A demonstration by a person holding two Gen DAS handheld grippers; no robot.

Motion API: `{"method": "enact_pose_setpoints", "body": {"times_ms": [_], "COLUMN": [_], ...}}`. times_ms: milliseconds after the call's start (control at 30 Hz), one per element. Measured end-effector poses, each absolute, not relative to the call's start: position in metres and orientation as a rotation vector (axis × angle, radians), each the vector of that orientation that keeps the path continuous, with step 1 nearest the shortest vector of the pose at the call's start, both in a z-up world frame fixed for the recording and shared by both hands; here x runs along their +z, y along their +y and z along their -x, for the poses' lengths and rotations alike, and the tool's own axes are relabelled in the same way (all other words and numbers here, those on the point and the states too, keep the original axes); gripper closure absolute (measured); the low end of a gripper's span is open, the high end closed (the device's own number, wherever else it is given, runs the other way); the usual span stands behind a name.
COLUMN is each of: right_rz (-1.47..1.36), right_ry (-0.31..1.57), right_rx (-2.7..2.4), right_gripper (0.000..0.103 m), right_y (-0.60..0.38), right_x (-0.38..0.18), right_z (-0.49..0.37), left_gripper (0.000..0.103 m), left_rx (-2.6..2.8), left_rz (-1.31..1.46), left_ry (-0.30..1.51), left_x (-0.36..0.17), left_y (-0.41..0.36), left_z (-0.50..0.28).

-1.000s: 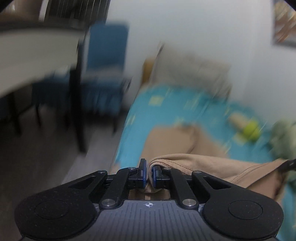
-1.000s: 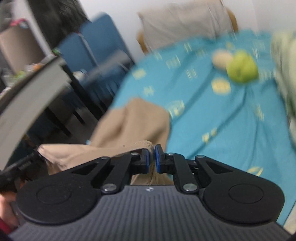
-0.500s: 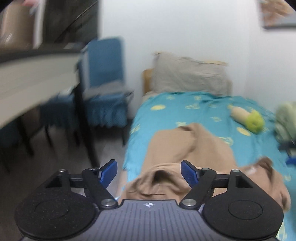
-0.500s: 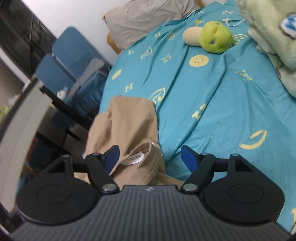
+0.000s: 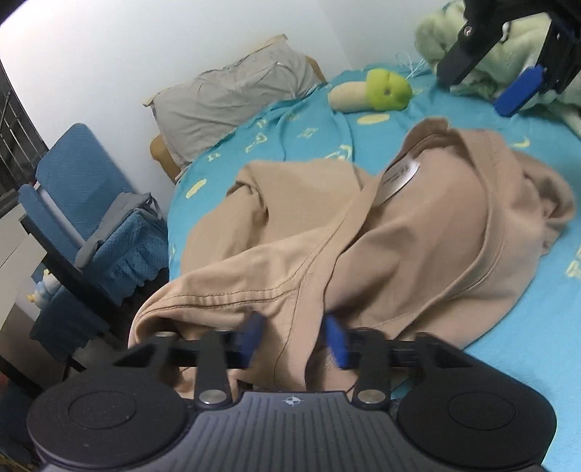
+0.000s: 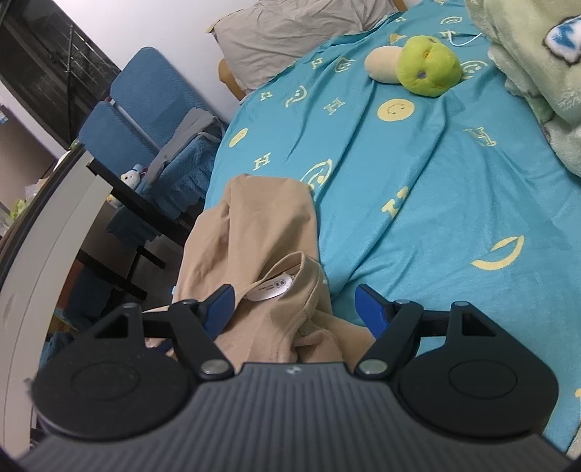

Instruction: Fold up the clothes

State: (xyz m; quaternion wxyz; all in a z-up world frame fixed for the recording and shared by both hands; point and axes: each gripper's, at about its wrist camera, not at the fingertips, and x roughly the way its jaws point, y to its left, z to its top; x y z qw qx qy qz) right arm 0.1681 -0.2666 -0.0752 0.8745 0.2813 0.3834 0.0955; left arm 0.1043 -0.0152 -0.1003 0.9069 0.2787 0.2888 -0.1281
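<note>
Tan cotton garment (image 5: 363, 239) lies crumpled on the near edge of a bed covered by a turquoise sheet (image 6: 417, 188) printed with yellow smiley faces and letters. In the left wrist view the garment fills the centre of the frame, its stitched hem bunched toward the lower left and a white label (image 5: 399, 178) showing at the neckline, upper centre right. The left gripper (image 5: 290, 336) sits at the lower centre with its blue pads parted; a fold of the tan fabric stands between them, but the pads appear blurred and whether they touch the cloth cannot be told. The right gripper (image 5: 508, 72) appears in the upper right of the same view, held above the sheet and apart from the garment, jaws spread. In the right wrist view the right gripper (image 6: 296, 308) occupies the lower centre, jaws wide and gripping nothing, with the garment's collar and label (image 6: 272, 288) lying beneath the gap between the pads. A green and cream plush toy (image 6: 417, 65) rests on the sheet at the upper right of that frame, well apart from the garment. A pale green fleece blanket (image 6: 537, 72) lies along the right edge. A grey pillow (image 6: 301, 32) sits at the top centre, against the wall. A blue chair (image 6: 145, 119) stands beside the bed at the upper left, near a dark-framed table (image 6: 120, 203).
</note>
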Motion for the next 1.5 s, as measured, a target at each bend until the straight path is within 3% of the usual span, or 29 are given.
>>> {"method": "enact_pose_setpoints", "body": {"times_ms": [33,67,333,500,700,1000,1100,1200,1333,1500], "right_rz": [-0.586,-0.583,-0.53,-0.463,-0.313,-0.448,-0.455,-0.471,-0.472,-0.416], "right_ry": [0.802,0.803,0.825,0.84,0.885,0.778,0.805,0.83,0.829,0.838], "right_rx": [0.202,0.204,0.227,0.262,0.146,-0.161,-0.145,-0.122,-0.104,-0.051], "right_gripper": [0.028,0.028,0.028,0.028,0.028,0.028,0.029,0.029,0.029,0.029], "right_y": [-0.266,-0.264,-0.249,-0.232,-0.217,-0.259,-0.256,-0.252,-0.246,-0.235], "right_x": [-0.076,-0.076,-0.08,-0.081,-0.09,-0.084,-0.09,-0.093,-0.093,-0.095], "right_z": [-0.169,-0.169,-0.173,-0.172,-0.169,-0.136,-0.14,-0.142,-0.141,-0.145], "left_gripper": [0.092,0.094,0.096,0.098,0.099,0.098,0.095,0.083,0.059,0.054], "left_rx": [-0.274,-0.271,-0.255,-0.286,-0.242,-0.19,-0.179,-0.167,-0.165,-0.105], "left_rz": [-0.58,-0.536,-0.123,-0.024,-0.006,0.02,0.019,0.02,-0.032,-0.095], "left_ry": [0.595,0.58,0.315,0.219,0.263,0.451,0.516,0.569,0.624,0.704], "left_x": [-0.102,-0.098,-0.032,0.002,0.007,-0.015,-0.025,-0.033,-0.041,-0.06], "left_y": [-0.017,-0.011,0.031,0.039,0.042,0.049,0.05,0.052,0.044,0.037], "left_z": [-0.105,-0.105,-0.064,-0.036,-0.02,-0.032,-0.042,-0.049,-0.055,-0.069]}}
